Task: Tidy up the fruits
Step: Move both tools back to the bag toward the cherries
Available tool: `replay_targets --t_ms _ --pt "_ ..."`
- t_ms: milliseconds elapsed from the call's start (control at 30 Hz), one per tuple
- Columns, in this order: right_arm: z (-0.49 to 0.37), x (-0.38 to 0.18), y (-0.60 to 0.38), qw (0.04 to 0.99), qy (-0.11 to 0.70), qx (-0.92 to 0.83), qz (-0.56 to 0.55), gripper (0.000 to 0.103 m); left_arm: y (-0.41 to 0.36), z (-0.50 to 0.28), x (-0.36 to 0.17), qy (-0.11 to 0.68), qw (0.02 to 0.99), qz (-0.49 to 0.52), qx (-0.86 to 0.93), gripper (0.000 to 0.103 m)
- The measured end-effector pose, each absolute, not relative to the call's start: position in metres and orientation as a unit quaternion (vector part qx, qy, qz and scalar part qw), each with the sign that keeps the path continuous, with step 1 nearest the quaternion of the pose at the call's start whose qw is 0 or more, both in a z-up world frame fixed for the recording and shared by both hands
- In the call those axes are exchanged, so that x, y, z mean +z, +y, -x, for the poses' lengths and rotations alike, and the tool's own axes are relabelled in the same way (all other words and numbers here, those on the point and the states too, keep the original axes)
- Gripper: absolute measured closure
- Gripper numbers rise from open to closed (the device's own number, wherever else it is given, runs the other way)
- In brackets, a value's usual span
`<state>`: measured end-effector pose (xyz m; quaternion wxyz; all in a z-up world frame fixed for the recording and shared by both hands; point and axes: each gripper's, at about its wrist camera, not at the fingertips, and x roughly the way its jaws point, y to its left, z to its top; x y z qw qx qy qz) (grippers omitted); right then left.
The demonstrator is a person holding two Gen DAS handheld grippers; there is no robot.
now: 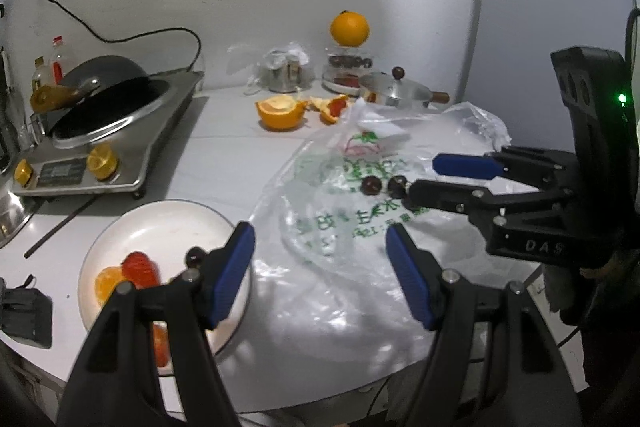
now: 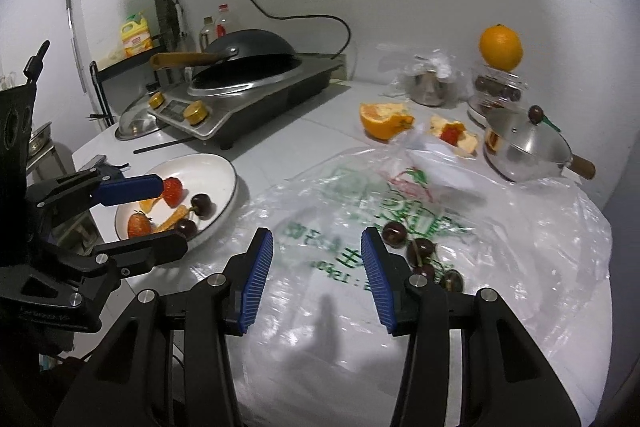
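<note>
A: Where do the two tools stand?

B: The left tool [image 1: 320,267] hangs over the near edge of the desk [image 1: 224,163], its blue pads well apart with nothing between them. One pad sits above the rim of the white plate [image 1: 160,223], the other over the clear plastic bag [image 1: 344,211]. The right tool [image 2: 317,267] is also over the bag, pads apart and empty, though set narrower than the left.

A: And the fruit?

B: On the plate, in the right wrist view, lie two strawberries [image 2: 173,191], some orange pieces [image 2: 176,218] and two dark cherries [image 2: 203,205]. More cherries, a cluster of four [image 2: 420,251], lie on the bag just beside the right tool's right pad, not touched by it. In the left wrist view only two of them show, near the right tool's fingers.

A: Anything further back?

B: A hollowed orange half [image 2: 382,121] sits on the desk, and beside it scraps of peel [image 2: 456,135] with something red on top. A whole orange [image 2: 501,47] rests on a glass jar [image 2: 500,87] that holds dark fruit. In front of the jar is a small steel pot [image 2: 524,147] with a lid and a wooden handle.

A: The left side?

B: A cooker [image 2: 248,99] with a black wok [image 2: 248,47] tilted on it, bottles behind, and a chopstick [image 2: 172,145] lying on the desk in front.
</note>
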<state>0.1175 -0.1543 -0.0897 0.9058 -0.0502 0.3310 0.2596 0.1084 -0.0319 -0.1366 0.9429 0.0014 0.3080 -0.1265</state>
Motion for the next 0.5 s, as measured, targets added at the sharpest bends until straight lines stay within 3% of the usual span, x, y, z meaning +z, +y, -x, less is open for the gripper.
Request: replay_targets --t_ms 500 --pt "-0.122 -0.098 -0.209 0.911 0.336 0.236 0.037 0.054 -0.077 -0.129 -0.142 0.324 0.935 0.0 -0.142 0.034"
